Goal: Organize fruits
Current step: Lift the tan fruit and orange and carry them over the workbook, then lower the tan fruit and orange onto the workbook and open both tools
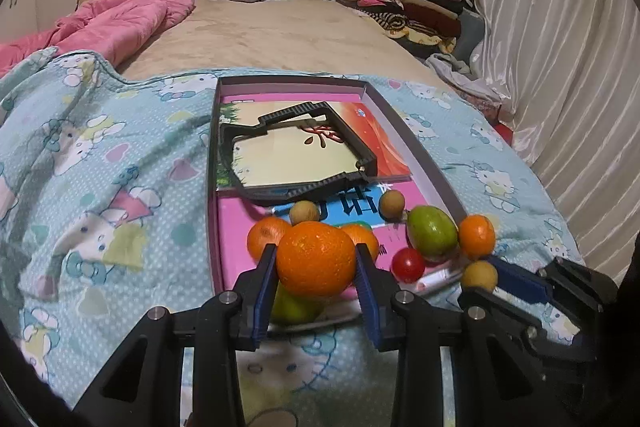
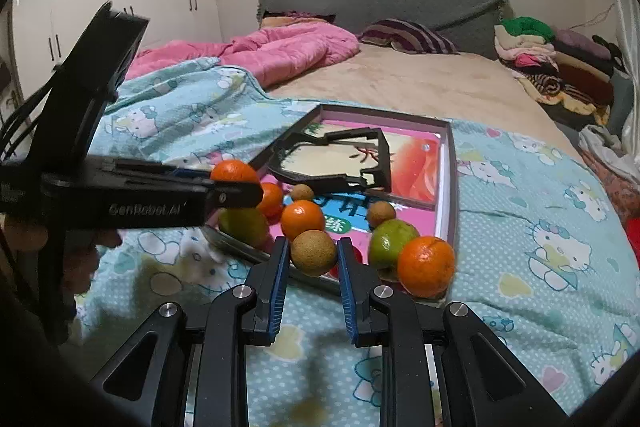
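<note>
My left gripper (image 1: 316,259) is shut on an orange (image 1: 316,257) and holds it above a green fruit (image 1: 294,307) at the near end of a shallow box (image 1: 420,151). My right gripper (image 2: 313,255) is shut on a small brown longan (image 2: 313,251) just over the box's near edge. In the box lie more oranges (image 1: 476,235), a green fruit (image 1: 432,230), a red tomato (image 1: 408,264) and brown longans (image 1: 391,203). The left gripper (image 2: 236,183) with its orange (image 2: 234,171) shows in the right wrist view, and the right gripper (image 1: 480,281) with its longan (image 1: 479,275) in the left wrist view.
The box (image 2: 452,183) lies on a blue Hello Kitty blanket (image 1: 100,187) on a bed and holds books and a black plastic frame (image 1: 296,147). A pink quilt (image 1: 120,23) lies far left, folded clothes (image 1: 400,3) far right, curtains (image 1: 560,67) on the right.
</note>
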A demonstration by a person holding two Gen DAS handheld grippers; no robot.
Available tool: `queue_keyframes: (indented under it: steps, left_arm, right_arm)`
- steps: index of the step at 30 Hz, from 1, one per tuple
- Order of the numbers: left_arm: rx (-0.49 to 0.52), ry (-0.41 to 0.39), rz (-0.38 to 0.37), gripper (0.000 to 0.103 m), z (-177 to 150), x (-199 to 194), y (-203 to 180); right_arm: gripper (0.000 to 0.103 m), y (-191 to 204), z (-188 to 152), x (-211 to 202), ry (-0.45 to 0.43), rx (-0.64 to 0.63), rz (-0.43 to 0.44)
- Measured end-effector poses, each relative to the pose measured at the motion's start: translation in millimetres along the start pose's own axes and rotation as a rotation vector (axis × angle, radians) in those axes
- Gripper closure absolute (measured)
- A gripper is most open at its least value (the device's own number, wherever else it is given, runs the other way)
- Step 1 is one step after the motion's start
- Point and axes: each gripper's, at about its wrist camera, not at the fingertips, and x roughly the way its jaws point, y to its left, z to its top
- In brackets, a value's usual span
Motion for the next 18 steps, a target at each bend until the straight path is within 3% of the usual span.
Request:
queue_keyframes:
  steps: [18]
  left_arm:
    - [-0.022, 0.056, -0.017, 0.066, 15.5, 33.2, 3.2]
  right_arm:
    - [0.079, -6.7, 2.9, 16.4, 0.021, -0.003, -0.021]
